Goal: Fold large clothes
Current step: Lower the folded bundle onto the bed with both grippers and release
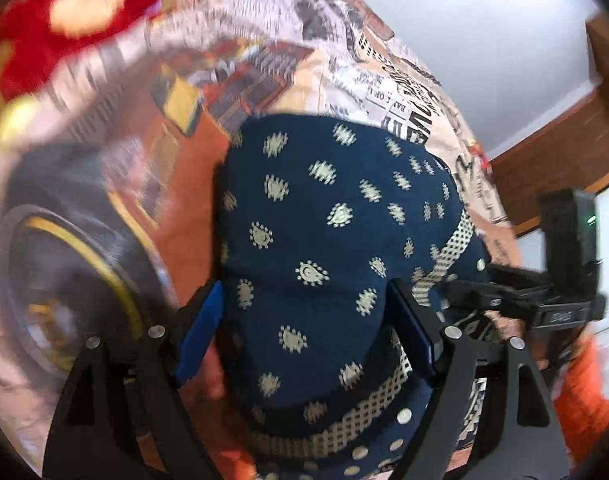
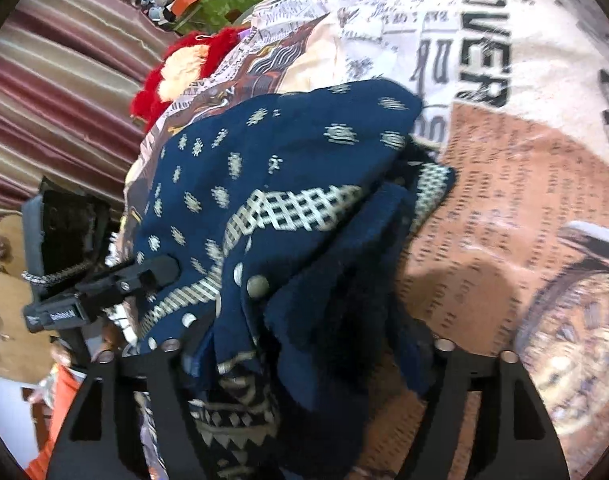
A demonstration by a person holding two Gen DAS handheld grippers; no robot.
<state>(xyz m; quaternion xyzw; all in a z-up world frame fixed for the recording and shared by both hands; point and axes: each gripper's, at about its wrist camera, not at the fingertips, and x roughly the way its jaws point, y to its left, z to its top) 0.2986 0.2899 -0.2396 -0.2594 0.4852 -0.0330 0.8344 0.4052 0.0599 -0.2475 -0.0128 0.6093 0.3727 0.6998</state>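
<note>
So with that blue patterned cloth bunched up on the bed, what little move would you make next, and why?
Probably close the left gripper on the navy garment: its blue fingers straddle the cloth without pinching it. The garment lies bunched on the printed bedsheet, not yet folded flat, so it needs gripping first.

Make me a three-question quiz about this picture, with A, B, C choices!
1. Where does the blue cloth lie?
A. On the printed bedspread
B. On a bare floor
C. In a basket

2. What colour is the fluffy thing behind the cloth?
A. Green
B. Red and cream
C. Black

3. How do the left gripper's fingers stand?
A. Squeezed shut on nothing
B. Spread apart, one on each side of the cloth
C. Out of sight

Answers: 1 A, newspaper-print bedspread shows all around the cloth. 2 B, red fuzz with a cream patch. 3 B, a finger shows on each side of the cloth.
</note>
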